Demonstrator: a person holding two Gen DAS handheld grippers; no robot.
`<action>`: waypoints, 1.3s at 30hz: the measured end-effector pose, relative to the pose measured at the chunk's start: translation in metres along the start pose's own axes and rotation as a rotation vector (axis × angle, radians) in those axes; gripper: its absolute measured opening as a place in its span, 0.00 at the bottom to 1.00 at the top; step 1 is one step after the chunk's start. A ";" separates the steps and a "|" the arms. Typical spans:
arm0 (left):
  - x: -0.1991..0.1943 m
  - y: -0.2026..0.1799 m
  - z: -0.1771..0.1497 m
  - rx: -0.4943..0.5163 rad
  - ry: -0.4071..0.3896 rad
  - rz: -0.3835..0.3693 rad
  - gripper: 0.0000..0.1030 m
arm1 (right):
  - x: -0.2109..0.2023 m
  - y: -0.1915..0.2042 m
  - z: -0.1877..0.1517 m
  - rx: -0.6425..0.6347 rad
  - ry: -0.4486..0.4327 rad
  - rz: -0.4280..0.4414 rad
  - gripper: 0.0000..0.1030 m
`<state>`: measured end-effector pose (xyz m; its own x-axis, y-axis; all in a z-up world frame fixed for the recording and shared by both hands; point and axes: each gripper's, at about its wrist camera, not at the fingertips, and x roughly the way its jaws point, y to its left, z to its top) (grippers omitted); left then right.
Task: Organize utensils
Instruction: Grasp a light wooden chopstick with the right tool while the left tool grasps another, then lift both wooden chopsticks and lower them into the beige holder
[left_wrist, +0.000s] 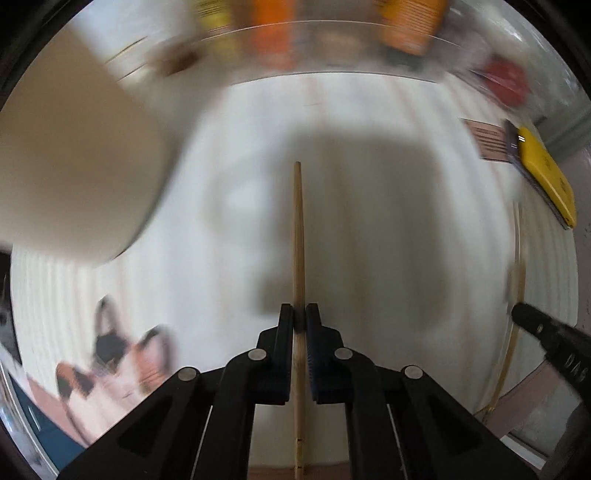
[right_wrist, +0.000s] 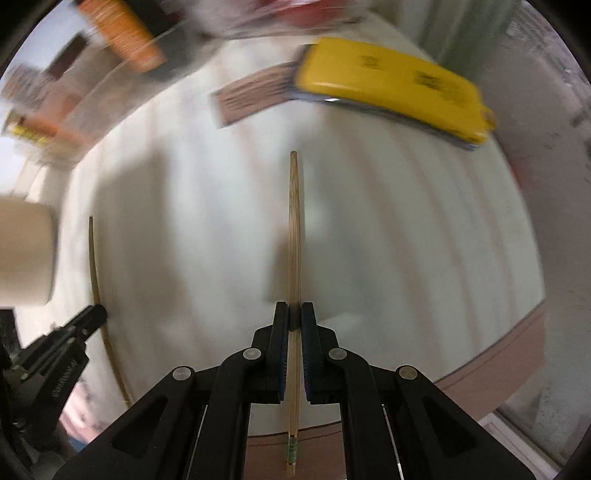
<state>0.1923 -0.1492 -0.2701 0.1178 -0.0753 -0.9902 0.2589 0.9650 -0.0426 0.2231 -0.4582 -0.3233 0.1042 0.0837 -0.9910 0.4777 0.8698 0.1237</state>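
Left gripper (left_wrist: 299, 314): your jaws are clamped on a wooden chopstick (left_wrist: 298, 229), pinched between the two black pads. Its thin tip runs forward past the fingertips, over the white desk (left_wrist: 388, 110); its thicker end runs back between the fingers towards the camera.

Right gripper (right_wrist: 294, 314): your jaws are likewise closed on a second chopstick (right_wrist: 294, 221), gripped the same way, tip ahead of the fingertips, butt end with a green band trailing back past the desk's near edge.

Each gripper shows in the other's view. From the left wrist, the right gripper sits at the right edge of the desk with its chopstick as a thin curved line. From the right wrist, the left gripper sits at the left edge, its chopstick rising from the fingertips.

Other items, by position:
- Beige cylinder (left_wrist: 74, 166), blurred, standing towards the left side of the desk, left of the left gripper.
- Yellow case (right_wrist: 391, 85), lying at the far right corner on a dark flat item; a brown printed card (right_wrist: 251, 96) lies just beside it.
- Orange package (right_wrist: 122, 33) and other packages along the far edge, too blurred to identify.
- Printed picture (left_wrist: 118, 354), near left corner, blurred.
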 end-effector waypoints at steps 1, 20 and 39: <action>-0.004 0.016 -0.008 -0.021 0.000 0.016 0.04 | -0.001 0.010 -0.002 -0.019 0.003 0.024 0.07; -0.003 0.151 -0.075 -0.202 0.050 0.078 0.05 | 0.020 0.175 -0.050 -0.366 0.087 -0.002 0.07; 0.001 0.140 -0.017 -0.170 0.027 0.065 0.05 | 0.029 0.215 -0.065 -0.324 0.078 -0.078 0.07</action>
<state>0.2125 -0.0096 -0.2790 0.1022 -0.0067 -0.9947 0.0855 0.9963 0.0021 0.2721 -0.2367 -0.3291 0.0049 0.0372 -0.9993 0.1782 0.9833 0.0375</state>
